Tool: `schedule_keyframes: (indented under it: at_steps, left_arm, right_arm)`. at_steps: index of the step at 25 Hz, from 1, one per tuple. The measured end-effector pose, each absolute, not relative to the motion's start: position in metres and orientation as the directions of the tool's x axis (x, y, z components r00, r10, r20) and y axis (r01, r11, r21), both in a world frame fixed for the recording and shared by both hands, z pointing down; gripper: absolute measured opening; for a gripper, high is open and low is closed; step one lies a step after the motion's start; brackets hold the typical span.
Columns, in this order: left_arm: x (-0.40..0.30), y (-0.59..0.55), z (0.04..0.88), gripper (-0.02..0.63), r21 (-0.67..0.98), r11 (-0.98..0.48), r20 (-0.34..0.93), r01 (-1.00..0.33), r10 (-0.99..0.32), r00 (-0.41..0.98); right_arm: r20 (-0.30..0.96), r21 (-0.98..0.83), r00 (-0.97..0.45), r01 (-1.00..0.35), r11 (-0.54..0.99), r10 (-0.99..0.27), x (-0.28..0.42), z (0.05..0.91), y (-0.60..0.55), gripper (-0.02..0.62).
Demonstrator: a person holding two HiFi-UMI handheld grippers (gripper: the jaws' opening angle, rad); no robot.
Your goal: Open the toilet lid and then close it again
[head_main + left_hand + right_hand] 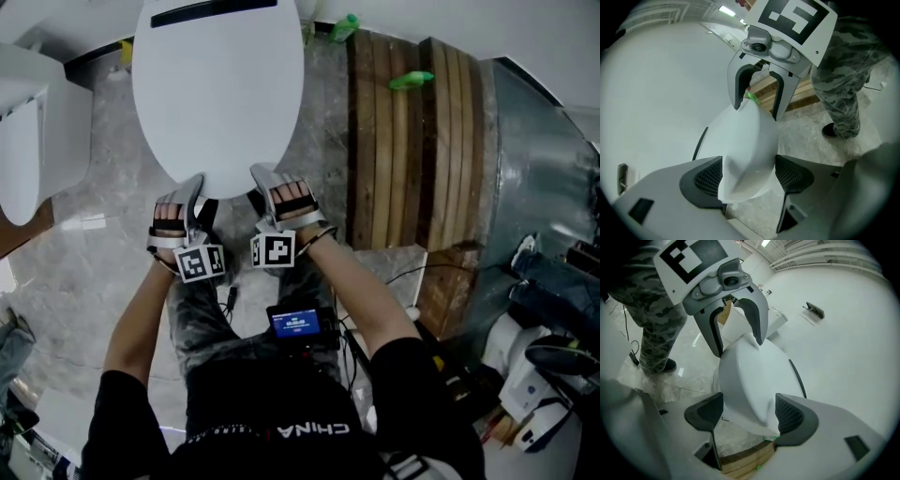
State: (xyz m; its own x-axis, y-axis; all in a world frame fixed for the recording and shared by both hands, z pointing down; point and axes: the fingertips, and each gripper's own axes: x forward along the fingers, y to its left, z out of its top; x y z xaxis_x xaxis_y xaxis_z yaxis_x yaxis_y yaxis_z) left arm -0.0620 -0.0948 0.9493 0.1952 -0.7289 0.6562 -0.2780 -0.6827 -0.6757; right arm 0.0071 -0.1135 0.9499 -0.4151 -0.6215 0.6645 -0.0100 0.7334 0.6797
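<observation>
Floor (84, 272) of grey veined stone is the open room you have: a wide strip to your left and the patch around your legs. The toilet lid (216, 84) is the big white oval straight ahead of you. It covers everything beneath it, and a dark strip runs along its far end. Its rounded front edge points at you, and that edge is where both of your tools meet it.

On your right a platform of wooden slats (412, 141) lies just beside the lid's long side, with only a narrow band of floor between them. Beyond the slats a curved sheet of grey metal (534, 159) closes off that side. On your left a white fixture (33, 122) stands well apart from the lid.

Your left gripper (195, 187) and right gripper (262, 178) sit close together on the front rim, one to each side of its centre. In the left gripper view the jaws of the left gripper (749, 174) are part-way open, with the lid (750, 145) filling the gap and both pads against it. The right gripper view shows the same for the right gripper (749, 414): its jaws are clamped across the lid's (750, 380) rim.

How far the lid is raised cannot be told.

A green bottle (411, 80) lies on the slats.
</observation>
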Motion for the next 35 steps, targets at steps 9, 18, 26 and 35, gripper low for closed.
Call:
schedule_keyframes:
  at_steps: [9, 18, 26, 35]
  left_arm:
    - [-0.063, -0.102, 0.825, 0.350, -0.674, -0.678, 0.648, -0.294, -0.734, 0.206]
    - [-0.071, -0.140, 0.697, 0.323, -0.712, -0.636, 0.599, -0.299, -0.772, 0.214]
    - [-0.081, -0.176, 0.623, 0.207, -0.769, -0.542, 0.505, -0.338, -0.840, 0.197]
    - [-0.092, -0.224, 0.567, 0.150, -0.756, -0.497, 0.495, -0.427, -0.860, 0.126]
  right_arm:
    - [0.661, 0.661, -0.462, -0.013, 0.750, -0.591, 0.001, 0.823, -0.119, 0.344]
    - [0.596, 0.731, -0.469, -0.019, 0.682, -0.652, -0.005, 0.693, -0.161, 0.344]
    - [0.498, 0.798, -0.479, -0.073, 0.598, -0.723, -0.014, 0.612, -0.203, 0.343]
    - [0.414, 0.816, -0.440, -0.209, 0.539, -0.797, -0.019, 0.553, -0.245, 0.291]
